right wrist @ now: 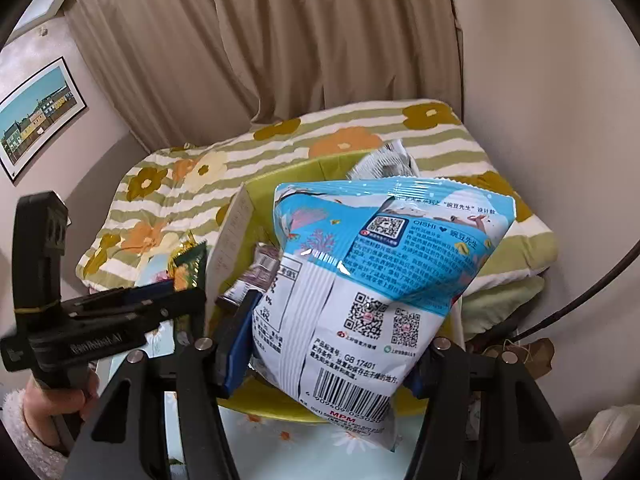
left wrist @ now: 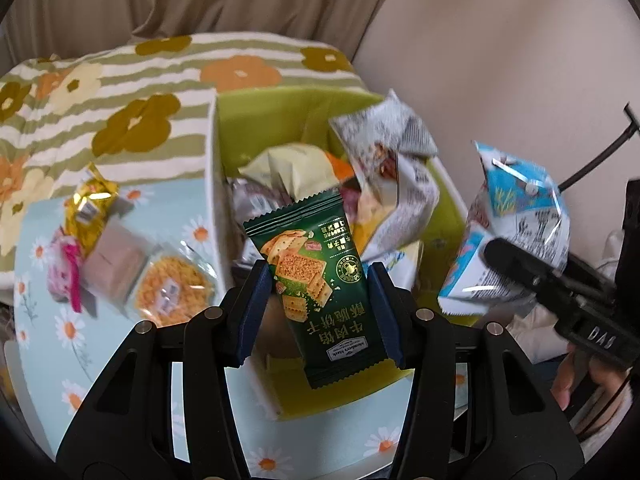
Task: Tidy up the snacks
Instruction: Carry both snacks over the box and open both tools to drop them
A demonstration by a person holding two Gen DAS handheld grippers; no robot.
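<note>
My left gripper [left wrist: 318, 304] is shut on a dark green cracker packet [left wrist: 324, 280] and holds it above the near edge of the green box [left wrist: 280, 108]. The box holds several snack bags, among them a grey-white bag [left wrist: 394, 168]. My right gripper [right wrist: 328, 344] is shut on a blue and white chip bag [right wrist: 376, 280], held over the same box [right wrist: 280, 176]. That bag also shows in the left wrist view [left wrist: 516, 224] at the right. The left gripper's body [right wrist: 100, 320] with the green packet [right wrist: 190, 268] shows at the left of the right wrist view.
On the daisy-print table [left wrist: 52, 344] left of the box lie a gold packet [left wrist: 90, 204], a pink packet [left wrist: 64, 276], a brown cake [left wrist: 114, 264] and a round orange biscuit pack [left wrist: 172, 288]. A flowered quilt [left wrist: 120, 92] lies behind; curtain and wall beyond.
</note>
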